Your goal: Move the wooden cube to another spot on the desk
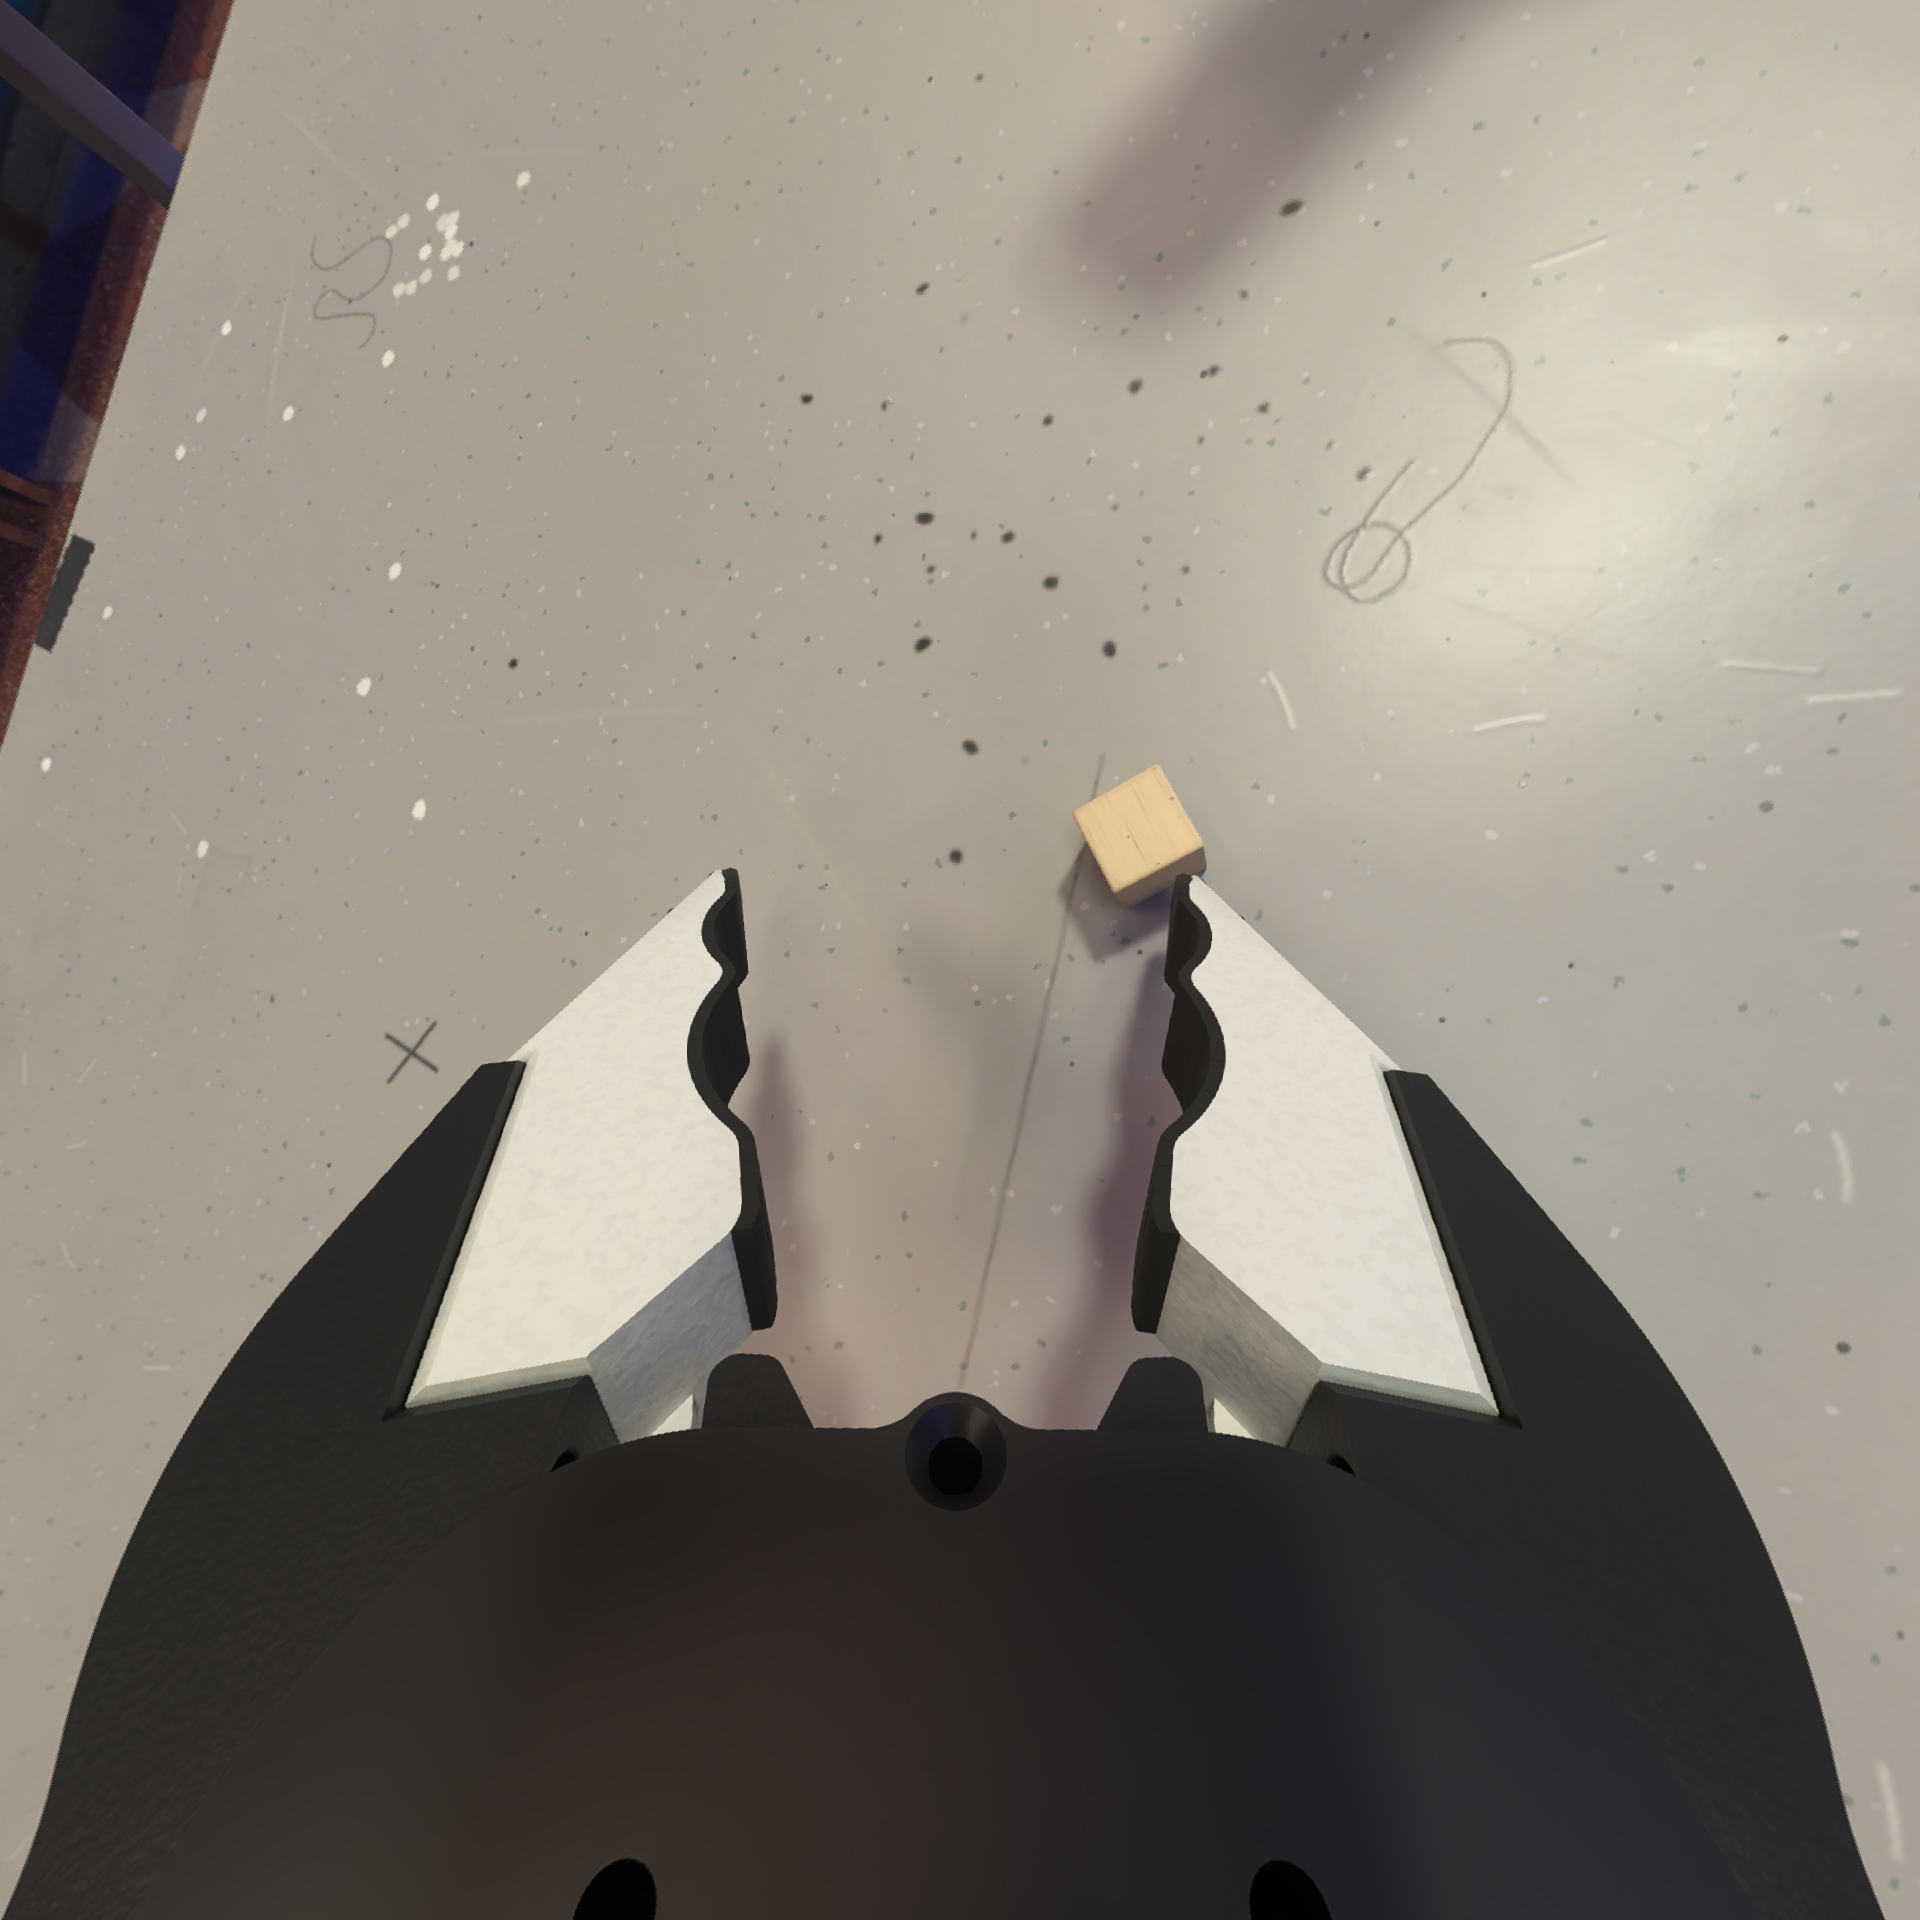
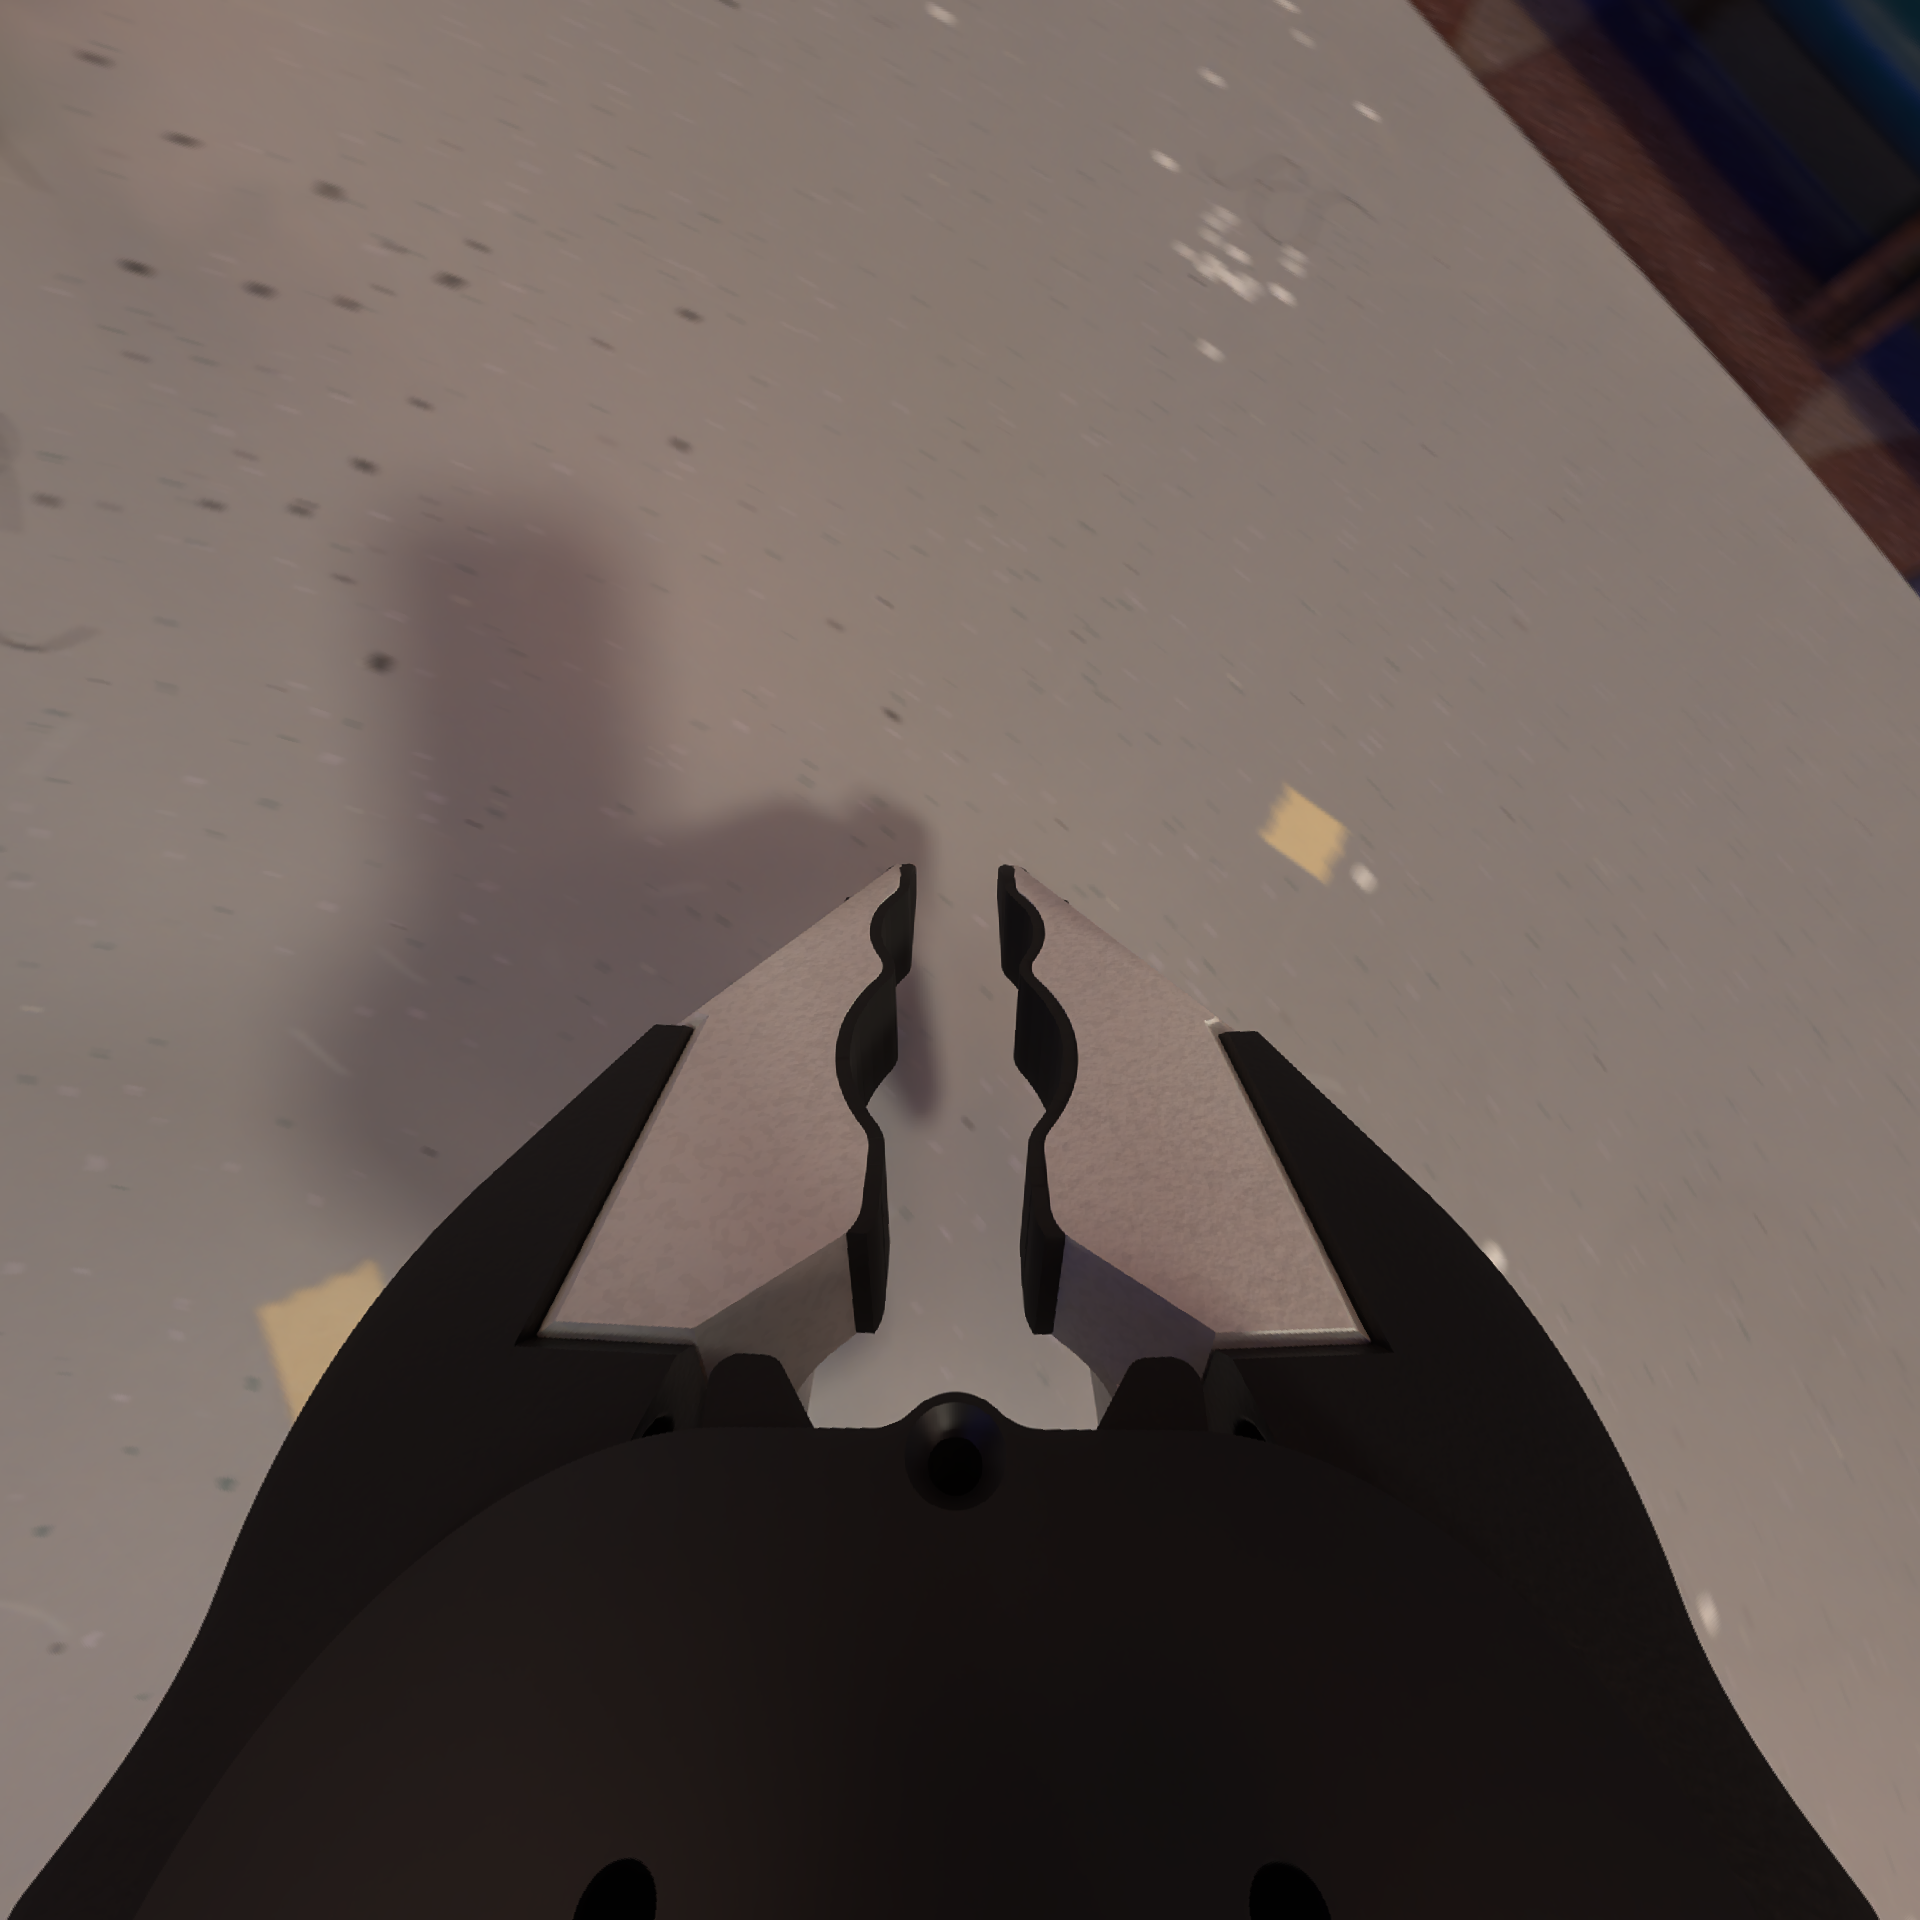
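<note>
A small light wooden cube [image 1: 1138, 831] rests on the grey speckled desk [image 1: 623, 623]. My left gripper [image 1: 956, 881] is open and empty, pointing down at the desk. The cube lies just ahead of its right fingertip [image 1: 1184, 904], outside the gap between the fingers; I cannot tell whether they touch. My right gripper [image 2: 956, 868] is empty above a bare part of the desk [image 2: 1143, 520], its jaws drawn together with only a narrow gap. The cube does not show in the right wrist view.
The desk's edge runs down the left of the left wrist view [image 1: 135, 343] and across the top right corner of the right wrist view [image 2: 1683, 312], with dark floor beyond. Two flat yellowish patches [image 2: 1301, 831] [image 2: 312, 1330] lie on the desk. Pencil scribbles [image 1: 1423, 488] mark the surface.
</note>
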